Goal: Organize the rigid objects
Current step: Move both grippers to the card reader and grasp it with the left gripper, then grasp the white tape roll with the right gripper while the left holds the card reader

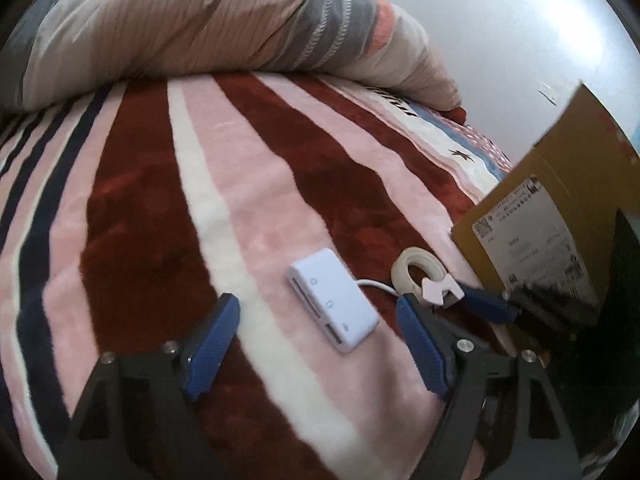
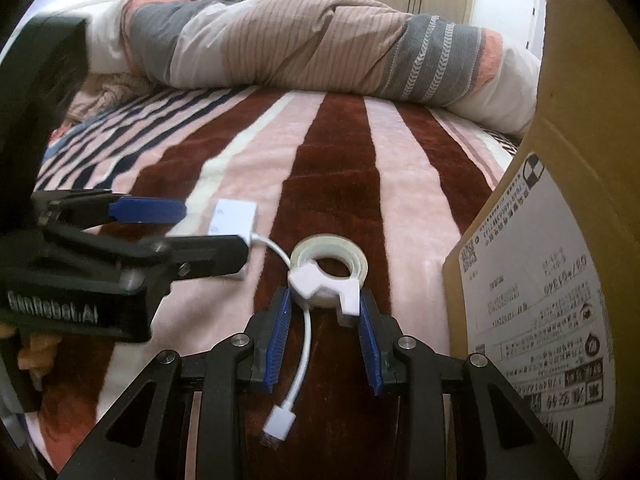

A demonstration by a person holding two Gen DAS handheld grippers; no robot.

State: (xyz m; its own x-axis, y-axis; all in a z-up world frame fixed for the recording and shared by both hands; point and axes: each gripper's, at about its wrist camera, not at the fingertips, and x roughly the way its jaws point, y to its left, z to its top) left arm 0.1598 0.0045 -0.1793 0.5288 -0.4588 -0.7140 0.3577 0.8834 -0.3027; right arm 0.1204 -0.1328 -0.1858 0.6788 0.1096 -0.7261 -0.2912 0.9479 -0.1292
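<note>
A white card-reader adapter lies flat on the striped blanket, its white cable ending in a plug. My left gripper is open, its blue fingers on either side of the adapter, just short of it. A roll of clear tape in a white dispenser lies beside the adapter; it also shows in the left wrist view. My right gripper has its jaws against both sides of the dispenser's white body. The left gripper appears in the right wrist view.
A cardboard box with a printed shipping label stands at the right, close to the tape; it also shows in the left wrist view. A rolled striped duvet lies across the far side of the bed. The striped blanket covers the bed.
</note>
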